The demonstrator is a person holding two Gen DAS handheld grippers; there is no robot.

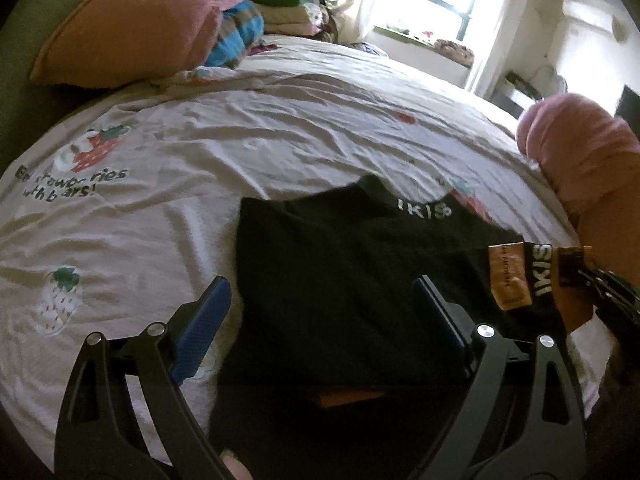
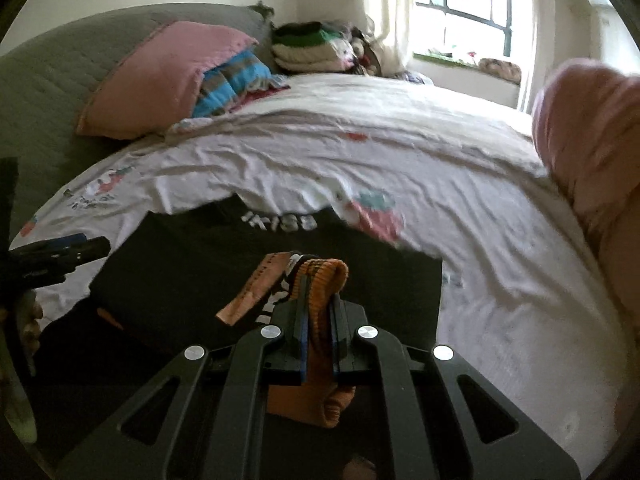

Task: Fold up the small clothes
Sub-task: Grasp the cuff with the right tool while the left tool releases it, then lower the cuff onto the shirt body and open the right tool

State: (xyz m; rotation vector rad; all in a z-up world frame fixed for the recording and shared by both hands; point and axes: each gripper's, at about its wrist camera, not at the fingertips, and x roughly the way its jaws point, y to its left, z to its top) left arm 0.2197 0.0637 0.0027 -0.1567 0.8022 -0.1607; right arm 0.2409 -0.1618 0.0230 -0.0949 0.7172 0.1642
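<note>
The left hand-held gripper [image 1: 320, 308] is hovering with its jaws spread wide and released, its blue pads [image 1: 208, 320] standing on either side of the left part of the black garment [image 1: 340, 300] without pressing on it. The garment is lying on the bed [image 1: 240, 140], near the bed's near edge, spread over the white strawberry-print sheet [image 1: 140, 220]. To the right, the right hand-held gripper [image 2: 318, 312] is clenched on the garment's orange ribbed edge [image 2: 320, 276], with that fold bulging up between and above its fingertips and more orange fabric hanging below the jaws. In the left wrist view the same gripper is showing at the right side, holding the garment's right corner just above the sheet.

The garment is looking black and soft, with white lettering on a band at its far edge [image 1: 424, 206] and again on a black band beside the grip [image 1: 542, 276]. An orange-brown tag [image 1: 508, 276] is sitting next to that band. A pink pillow [image 1: 132, 28] is leaning at the bed's far left corner, and a pink sleeve [image 1: 580, 152] is showing at the right edge.
</note>
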